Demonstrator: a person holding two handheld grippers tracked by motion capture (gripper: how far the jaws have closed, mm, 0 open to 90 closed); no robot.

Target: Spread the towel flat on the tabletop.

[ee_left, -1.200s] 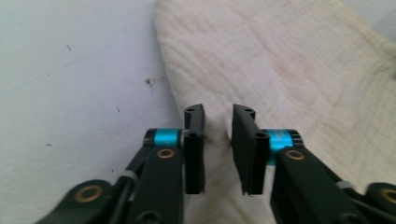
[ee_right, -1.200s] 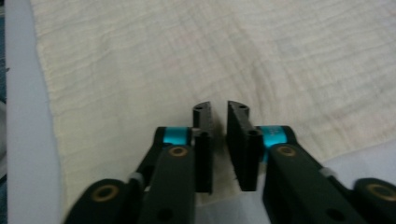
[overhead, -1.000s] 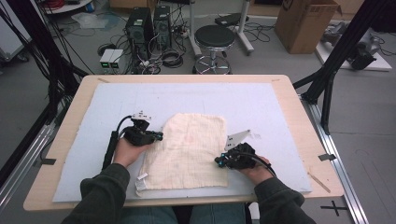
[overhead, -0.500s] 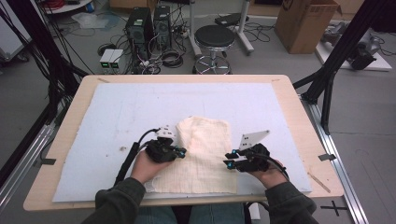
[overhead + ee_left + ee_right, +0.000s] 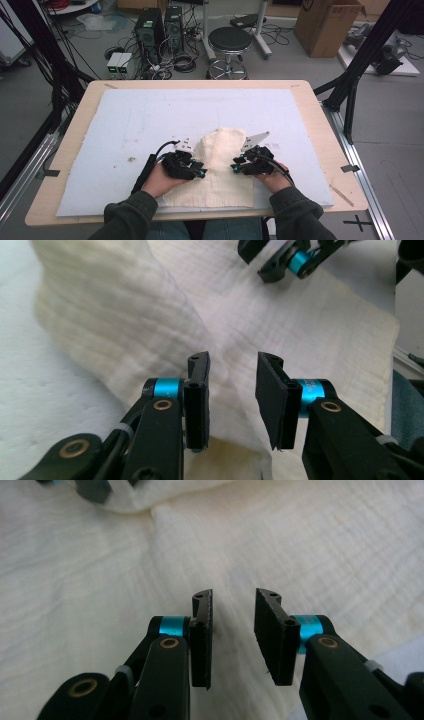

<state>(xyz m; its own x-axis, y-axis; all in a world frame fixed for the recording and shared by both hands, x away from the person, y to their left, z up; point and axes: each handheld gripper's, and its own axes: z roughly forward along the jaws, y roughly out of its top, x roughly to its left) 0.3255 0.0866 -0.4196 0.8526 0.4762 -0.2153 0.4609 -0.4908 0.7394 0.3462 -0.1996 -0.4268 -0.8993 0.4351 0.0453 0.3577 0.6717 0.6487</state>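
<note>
So the cream cloth (image 5: 220, 165) was lying on the pale mat (image 5: 125, 125) near the table's (image 5: 320, 110) front edge, about the middle, with its far part bunched up into a hump. The left gripper (image 5: 200, 172) sat over the cloth's left side, jaws apart with nothing between them. The right gripper (image 5: 234, 167) was on the right side, also spread and empty. Their tips faced each other across the cloth.

Even, diffuse overhead lighting in the high view, soft short shadows under the hands, mild softness throughout, cloth (image 5: 150, 305) overexposed and washed out in both gripper views, near jaws sharp, far background blurred, no glare spots
</note>
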